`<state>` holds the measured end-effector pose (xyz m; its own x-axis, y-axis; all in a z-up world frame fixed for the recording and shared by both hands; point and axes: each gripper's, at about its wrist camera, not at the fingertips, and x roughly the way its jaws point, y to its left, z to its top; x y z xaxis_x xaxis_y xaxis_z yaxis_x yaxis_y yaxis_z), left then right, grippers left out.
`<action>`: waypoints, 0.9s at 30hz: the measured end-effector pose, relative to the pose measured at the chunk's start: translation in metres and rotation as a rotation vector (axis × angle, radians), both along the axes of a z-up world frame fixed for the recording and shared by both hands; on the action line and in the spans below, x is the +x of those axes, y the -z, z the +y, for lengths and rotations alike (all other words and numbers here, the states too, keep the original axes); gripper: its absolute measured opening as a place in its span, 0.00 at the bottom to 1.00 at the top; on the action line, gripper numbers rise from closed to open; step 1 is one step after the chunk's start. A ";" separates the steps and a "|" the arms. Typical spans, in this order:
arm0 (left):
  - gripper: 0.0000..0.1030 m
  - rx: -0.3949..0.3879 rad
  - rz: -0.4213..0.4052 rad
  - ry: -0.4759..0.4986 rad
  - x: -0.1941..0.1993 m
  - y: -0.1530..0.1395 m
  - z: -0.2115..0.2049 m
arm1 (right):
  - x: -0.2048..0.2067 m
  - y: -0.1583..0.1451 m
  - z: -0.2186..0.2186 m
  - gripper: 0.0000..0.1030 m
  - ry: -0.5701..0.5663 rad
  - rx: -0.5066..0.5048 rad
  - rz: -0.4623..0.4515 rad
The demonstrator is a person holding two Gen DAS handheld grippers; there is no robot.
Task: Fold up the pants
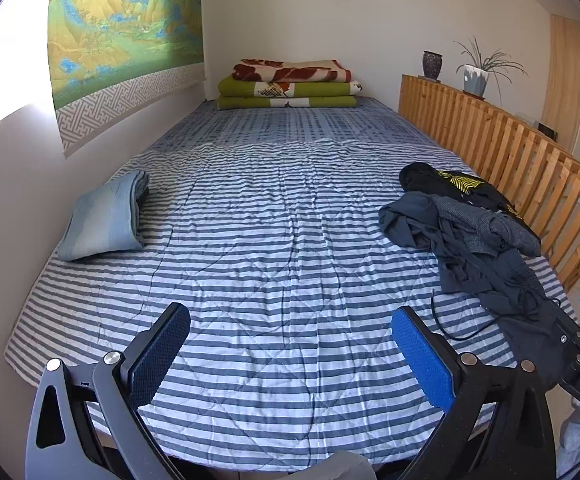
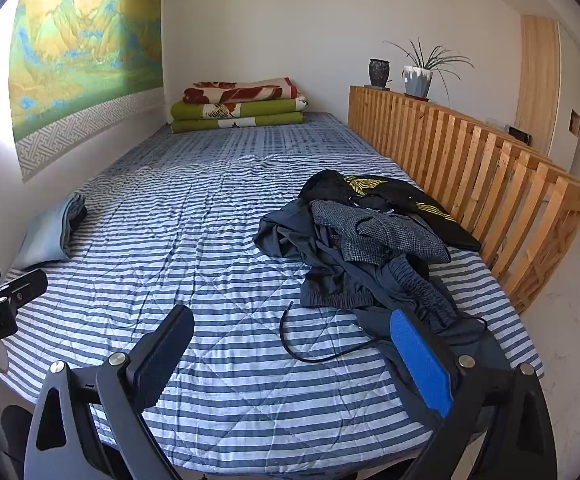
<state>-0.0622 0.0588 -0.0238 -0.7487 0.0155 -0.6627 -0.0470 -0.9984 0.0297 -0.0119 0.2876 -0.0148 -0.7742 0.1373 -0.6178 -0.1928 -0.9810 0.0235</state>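
A heap of dark pants (image 1: 469,240) (image 2: 361,256) lies crumpled on the right side of the striped bed (image 1: 270,240) (image 2: 194,240), with a black drawstring (image 2: 313,354) trailing toward the near edge. A black garment with yellow print (image 2: 393,196) lies behind the heap by the railing. One folded light-blue pair (image 1: 104,218) (image 2: 50,232) rests at the left by the wall. My left gripper (image 1: 290,356) hovers open over the near edge with nothing in it. My right gripper (image 2: 291,360) is open too, its blue pad (image 2: 419,364) just in front of the heap's near end.
A wooden slat railing (image 1: 501,156) (image 2: 469,160) runs along the bed's right side, with two pots on top. Folded blankets (image 1: 290,84) (image 2: 242,104) are stacked at the far end. A wall with a landscape hanging (image 1: 122,32) bounds the left side.
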 end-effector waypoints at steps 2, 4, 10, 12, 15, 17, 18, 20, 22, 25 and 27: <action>0.99 -0.012 0.002 0.012 -0.001 -0.002 0.002 | 0.002 0.005 0.007 0.94 0.009 -0.045 0.014; 0.99 -0.011 -0.005 0.037 -0.003 -0.002 0.000 | 0.002 0.011 0.011 0.94 0.032 -0.062 0.004; 0.99 0.023 -0.032 0.072 -0.011 0.008 -0.016 | 0.001 0.023 0.008 0.94 0.065 -0.043 -0.028; 0.99 0.032 -0.041 0.079 -0.014 0.014 -0.021 | -0.003 0.025 0.005 0.94 0.061 -0.046 -0.047; 0.99 0.040 -0.047 0.087 -0.023 0.025 -0.029 | -0.011 0.028 -0.004 0.94 0.057 -0.036 -0.063; 0.99 0.050 -0.048 0.089 -0.033 0.032 -0.035 | -0.019 0.029 -0.011 0.94 0.050 -0.019 -0.070; 0.99 0.058 -0.049 0.087 -0.040 0.037 -0.037 | -0.024 0.030 -0.016 0.94 0.043 -0.010 -0.076; 0.99 0.073 -0.059 0.090 -0.056 0.047 -0.042 | -0.034 0.034 -0.023 0.94 0.023 0.004 -0.082; 0.99 0.080 -0.071 0.094 -0.076 0.059 -0.044 | -0.047 0.039 -0.029 0.94 0.007 0.015 -0.085; 0.99 0.078 -0.085 0.106 -0.106 0.082 -0.048 | -0.072 0.054 -0.033 0.90 -0.002 0.013 -0.112; 0.95 0.059 -0.102 0.106 -0.128 0.098 -0.048 | -0.091 0.066 -0.033 0.85 -0.006 -0.006 -0.133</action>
